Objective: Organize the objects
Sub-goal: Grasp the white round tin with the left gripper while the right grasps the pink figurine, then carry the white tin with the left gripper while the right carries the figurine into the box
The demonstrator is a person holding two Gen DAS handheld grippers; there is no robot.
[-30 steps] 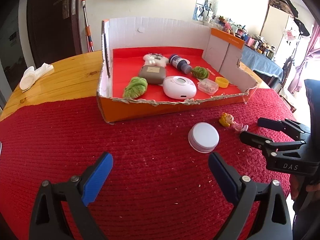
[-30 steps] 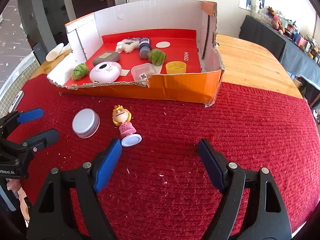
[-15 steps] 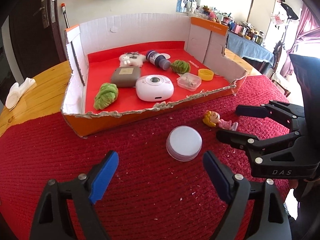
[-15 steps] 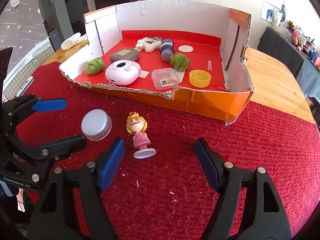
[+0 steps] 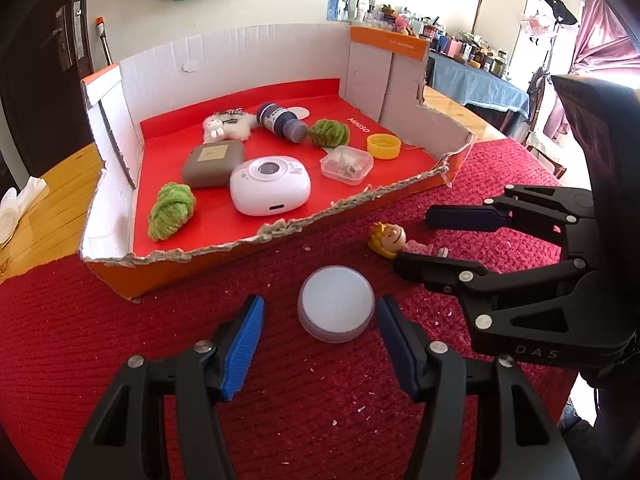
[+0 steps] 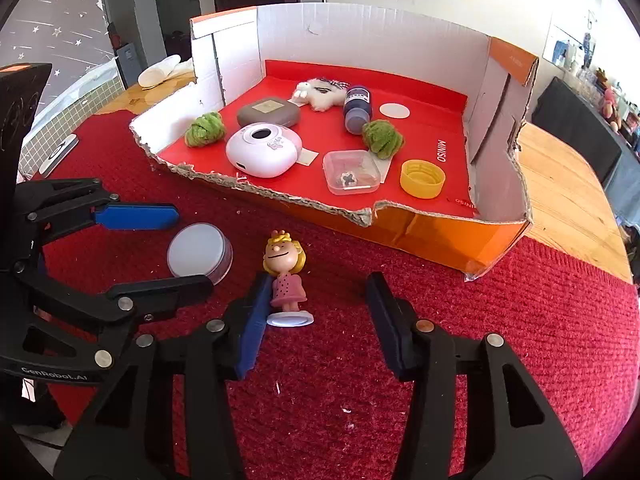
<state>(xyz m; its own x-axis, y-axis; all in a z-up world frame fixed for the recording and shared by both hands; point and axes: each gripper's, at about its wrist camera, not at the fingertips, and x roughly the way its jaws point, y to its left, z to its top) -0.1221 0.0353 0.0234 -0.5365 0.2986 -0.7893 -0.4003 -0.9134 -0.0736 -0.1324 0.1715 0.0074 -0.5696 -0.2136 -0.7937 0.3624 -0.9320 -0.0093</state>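
A round white tin (image 5: 336, 308) lies on the red mat in front of the box; it also shows in the right wrist view (image 6: 199, 251). My left gripper (image 5: 320, 322) is open, its jaws on either side of the tin without touching it. A small blonde doll in a pink dress (image 6: 285, 278) lies on the mat; it also shows in the left wrist view (image 5: 394, 241). My right gripper (image 6: 318, 306) is open around the doll, its left pad close against the doll's side. The low cardboard box (image 5: 120, 280) with a red floor holds several items.
In the box lie a white round device (image 5: 270, 184), a grey case (image 5: 214, 162), two green yarn balls (image 5: 170, 210), a dark bottle (image 5: 280, 120), a clear small box (image 5: 346, 164) and a yellow cap (image 5: 384, 146). A phone (image 6: 60, 152) lies at the mat's left edge.
Both grippers have moved forward and down. The left one now straddles the tin, the right one now straddles the doll. Both objects have stayed put.
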